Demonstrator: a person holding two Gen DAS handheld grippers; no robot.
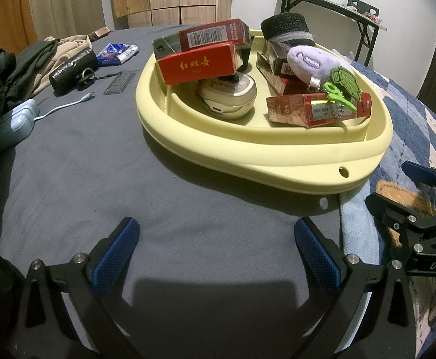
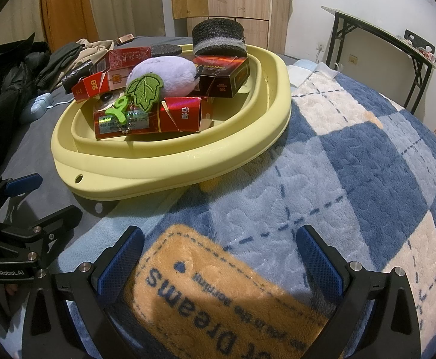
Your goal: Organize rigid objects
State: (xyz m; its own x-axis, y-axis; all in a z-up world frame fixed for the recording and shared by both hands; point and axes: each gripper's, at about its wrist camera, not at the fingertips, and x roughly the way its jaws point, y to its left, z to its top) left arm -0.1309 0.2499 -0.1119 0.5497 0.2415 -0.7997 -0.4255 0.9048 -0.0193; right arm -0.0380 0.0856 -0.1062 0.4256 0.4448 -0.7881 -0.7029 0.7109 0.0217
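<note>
A pale yellow basin (image 1: pixel 278 161) (image 2: pixel 170 161) sits on the bed, holding several red cigarette boxes (image 1: pixel 197 64) (image 2: pixel 176 113), a dark box (image 2: pixel 227 76), a purple plush keychain (image 1: pixel 307 62) (image 2: pixel 165 73) with a green leaf, a round cream case (image 1: pixel 228 95) and a black foam sponge (image 1: pixel 287 30) (image 2: pixel 218 37). My left gripper (image 1: pixel 216 249) is open and empty over the grey sheet, in front of the basin. My right gripper (image 2: pixel 219 257) is open and empty over the plaid blanket, in front of the basin; it also shows in the left wrist view (image 1: pixel 397 185).
Clothes (image 1: pixel 23 65), a black pouch (image 1: pixel 71 70), a blue-white packet (image 1: pixel 117 52), a dark comb-like strip (image 1: pixel 119 82) and a pale blue charger with cable (image 1: pixel 17 122) lie left of the basin. A folding table (image 2: pixel 397 42) stands by the wall.
</note>
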